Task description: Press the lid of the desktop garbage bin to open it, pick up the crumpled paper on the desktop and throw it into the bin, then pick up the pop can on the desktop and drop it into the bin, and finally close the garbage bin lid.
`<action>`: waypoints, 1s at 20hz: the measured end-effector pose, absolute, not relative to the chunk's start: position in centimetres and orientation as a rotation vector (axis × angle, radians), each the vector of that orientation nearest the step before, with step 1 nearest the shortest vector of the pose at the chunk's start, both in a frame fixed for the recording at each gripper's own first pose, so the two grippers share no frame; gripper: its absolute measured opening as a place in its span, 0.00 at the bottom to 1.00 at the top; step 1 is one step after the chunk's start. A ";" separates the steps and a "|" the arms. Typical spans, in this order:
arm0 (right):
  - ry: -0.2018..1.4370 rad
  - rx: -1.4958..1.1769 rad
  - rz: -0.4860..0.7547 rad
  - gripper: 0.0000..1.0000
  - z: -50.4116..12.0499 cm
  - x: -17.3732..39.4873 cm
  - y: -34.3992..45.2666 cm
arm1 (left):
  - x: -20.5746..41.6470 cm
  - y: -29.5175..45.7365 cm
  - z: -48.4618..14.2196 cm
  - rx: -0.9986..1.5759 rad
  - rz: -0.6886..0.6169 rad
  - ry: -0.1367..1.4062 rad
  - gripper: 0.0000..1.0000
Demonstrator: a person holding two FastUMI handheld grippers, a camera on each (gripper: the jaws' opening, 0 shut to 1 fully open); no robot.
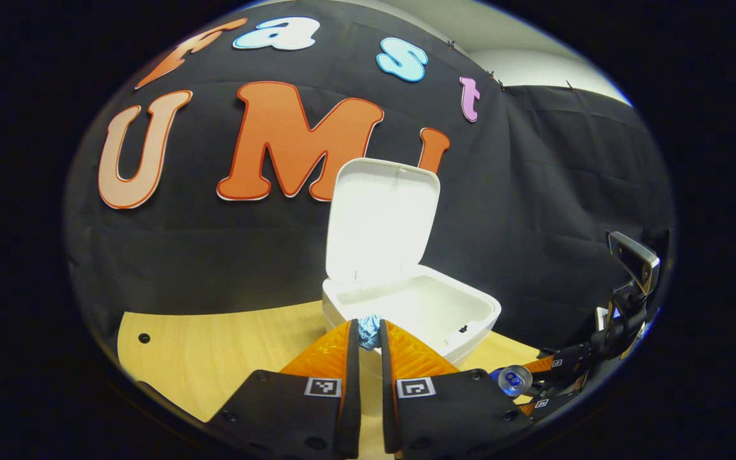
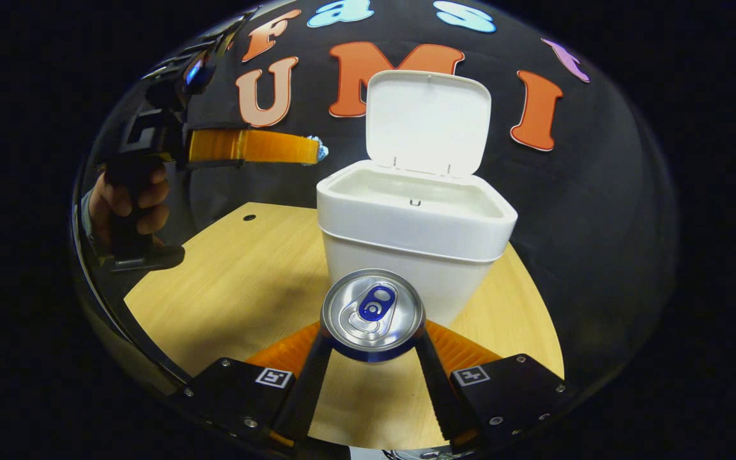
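Note:
The white desktop bin (image 1: 464, 326) stands on the wooden table with its lid (image 1: 381, 217) swung upright. My left gripper (image 1: 369, 327) is shut on a small blue crumpled paper (image 1: 368, 337), held in the air just short of the bin's near rim. In the right gripper view the same left gripper (image 2: 314, 148) hovers to the left of the bin (image 2: 413, 236), level with its open lid (image 2: 427, 121), the paper (image 2: 321, 152) at its tip. My right gripper (image 2: 373, 333) is shut on a silver-topped pop can (image 2: 373, 310), in front of the bin. The can (image 1: 513, 379) also shows at lower right of the left gripper view.
The light wooden table (image 2: 240, 275) has a small dark hole (image 2: 249, 218) near its far left edge. A hand (image 2: 128, 204) holds the left gripper's handle at the left. Black cloth wall stands close behind the bin.

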State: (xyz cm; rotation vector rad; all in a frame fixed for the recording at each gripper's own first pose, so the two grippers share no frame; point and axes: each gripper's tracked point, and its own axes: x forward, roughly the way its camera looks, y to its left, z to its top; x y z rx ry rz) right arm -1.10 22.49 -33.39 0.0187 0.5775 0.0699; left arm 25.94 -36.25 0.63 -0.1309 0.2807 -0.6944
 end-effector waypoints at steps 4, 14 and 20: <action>0.534 0.011 0.031 0.76 -31.1 -0.7 22.5 | 25.3 -38.7 0.8 -0.105 -0.746 0.278 0.17; 0.432 -0.012 -0.024 0.76 -25.1 1.5 20.3 | 24.9 -40.4 -0.9 -0.054 -0.762 0.332 0.21; 0.392 -0.030 -0.059 0.76 -23.3 2.2 18.2 | 24.8 -39.7 -1.4 -0.041 -0.726 0.339 0.29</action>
